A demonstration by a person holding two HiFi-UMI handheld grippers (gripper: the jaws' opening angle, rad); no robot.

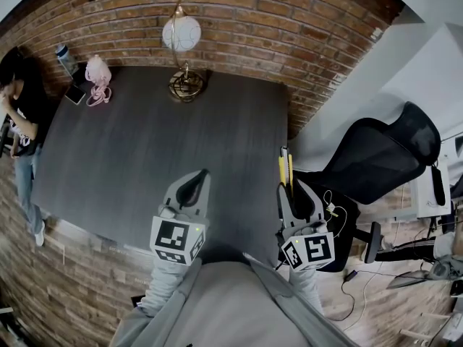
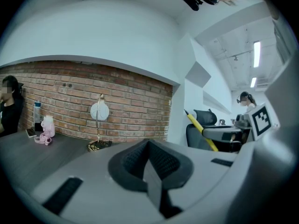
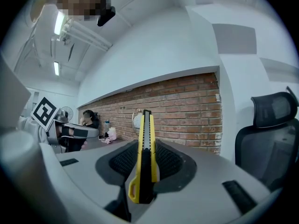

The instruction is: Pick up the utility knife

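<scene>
The utility knife (image 3: 146, 125) is yellow with a black slider, and it stands upright between the pads of my right gripper (image 3: 144, 148), which is shut on it. From the head view the knife (image 1: 285, 166) sticks forward out of the right gripper (image 1: 288, 188), just off the table's right edge. My left gripper (image 1: 203, 173) hovers over the near part of the table, jaws shut with nothing between them. In the left gripper view the pads (image 2: 159, 160) meet, and the knife (image 2: 202, 132) shows to the right.
A dark grey table (image 1: 145, 150) stands against a brick wall (image 1: 246, 20). On it are a globe lamp (image 1: 183, 42) at the back and a pink item (image 1: 98, 78) and a bottle (image 1: 65, 56) at the back left. A person (image 1: 22, 121) stands left; a black office chair (image 1: 376, 157) is right.
</scene>
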